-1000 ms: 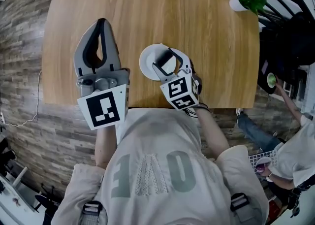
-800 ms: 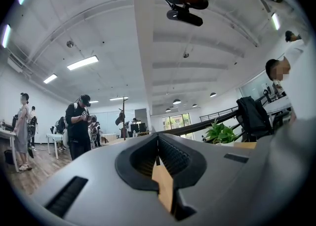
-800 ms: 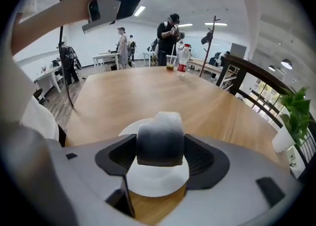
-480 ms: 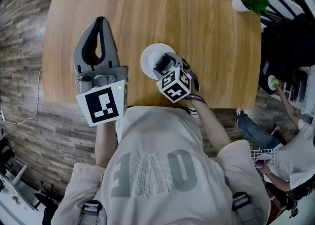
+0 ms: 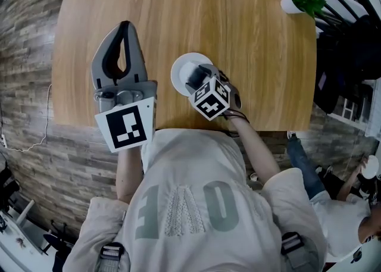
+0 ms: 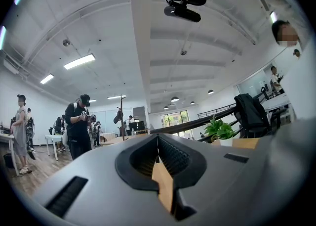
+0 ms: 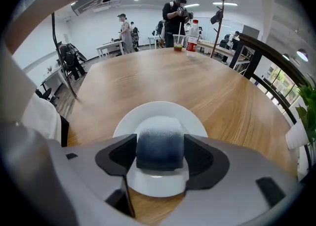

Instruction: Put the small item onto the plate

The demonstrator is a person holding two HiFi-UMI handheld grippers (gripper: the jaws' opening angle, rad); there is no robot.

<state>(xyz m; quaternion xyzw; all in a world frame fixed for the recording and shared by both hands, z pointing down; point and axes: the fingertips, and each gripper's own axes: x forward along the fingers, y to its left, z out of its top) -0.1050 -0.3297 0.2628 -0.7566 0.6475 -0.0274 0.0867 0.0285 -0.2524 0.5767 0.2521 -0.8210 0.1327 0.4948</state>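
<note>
Right gripper view: right gripper [image 7: 160, 153] clamps the small dark blue-grey rounded block [image 7: 160, 140] by its sides, over the round white plate [image 7: 159, 107]. Probably light and squashy, so a gentle side grip suits. Left gripper [image 6: 159, 163] has its jaws together, empty.

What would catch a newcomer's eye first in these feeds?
The right gripper, its jaws shut on a dark rounded item, right over the white plate near the table's front edge. Next, the left gripper, jaws together and empty, held over the table to the plate's left.
</note>
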